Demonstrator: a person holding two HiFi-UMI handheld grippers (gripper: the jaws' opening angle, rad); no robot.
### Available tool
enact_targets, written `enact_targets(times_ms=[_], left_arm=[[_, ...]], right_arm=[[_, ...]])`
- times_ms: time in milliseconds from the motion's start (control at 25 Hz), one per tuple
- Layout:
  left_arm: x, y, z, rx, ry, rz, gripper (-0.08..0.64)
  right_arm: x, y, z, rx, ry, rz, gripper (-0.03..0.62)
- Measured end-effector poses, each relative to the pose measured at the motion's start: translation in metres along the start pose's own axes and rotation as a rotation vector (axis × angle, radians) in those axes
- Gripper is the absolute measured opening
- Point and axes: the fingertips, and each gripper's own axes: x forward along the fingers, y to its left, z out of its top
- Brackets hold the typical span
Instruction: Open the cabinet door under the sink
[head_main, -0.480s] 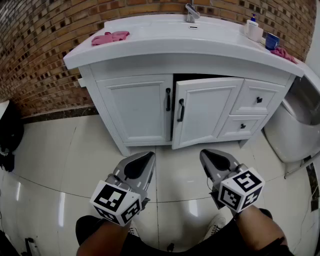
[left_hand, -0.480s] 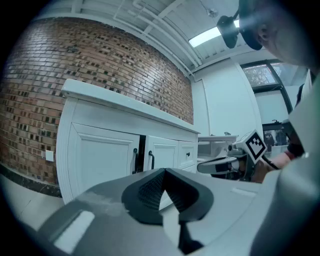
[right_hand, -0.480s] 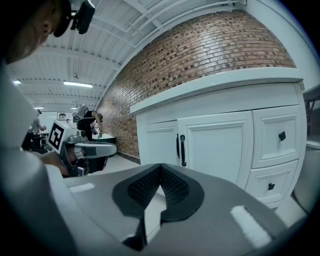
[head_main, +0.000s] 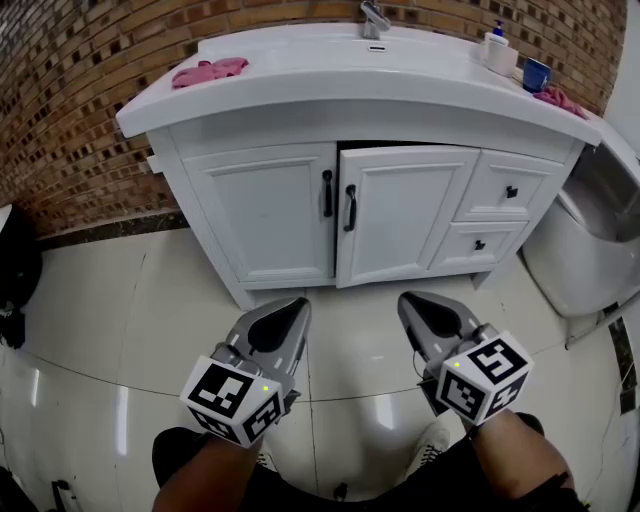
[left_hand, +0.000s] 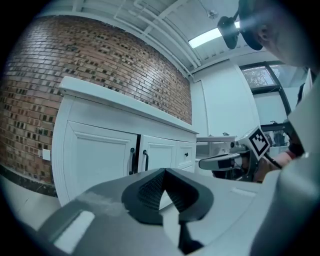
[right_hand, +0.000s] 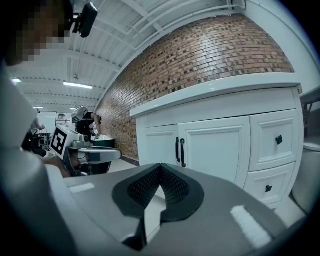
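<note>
Brick wall (head_main: 60, 90) backs the sink cabinet (head_main: 270, 215); left tongs (head_main: 298, 307) and right tongs (head_main: 407, 300) closed, empty.

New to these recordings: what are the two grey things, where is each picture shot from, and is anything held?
A person holds a tool in each hand; each ends in a two-fingered claw. The head view comes from a camera on the person's head, looking down at the left claw and right claw, above a tiled floor before a white sink cabinet. The two gripper views come from cameras riding on the tools, looking along each claw. Both claws are shut and hold nothing. On the counter lie a pink cloth, a soap bottle and a blue cup. The middle door seems slightly ajar: a dark gap shows along its top.
</note>
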Motion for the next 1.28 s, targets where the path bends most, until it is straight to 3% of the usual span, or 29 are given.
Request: enact_targets(times_ms=[520,600,680,1280], left_arm=[[0.038,0.018,-0.003,0.052,-0.034,0.038,0.006],[0.043,0.025,-0.005,0.046,-0.034,0.044,0.01],[0.048,0.033,-0.005,0.033,-0.04,0.054,0.066],[0.126,0.099,0.014,0.041,-0.148,0.109,0.086]], right_arm=[[0.013,-0.025,-0.003,-0.008,0.012,-0.024,0.008],[0.018,-0.027,-0.005,-0.002,0.022,-0.021,0.007],[0.025,-0.028,-0.007,0.003,0.029,-0.011,0.008],[0.069,-0.063,-0.012,0.004,0.017,0.003,0.007]])
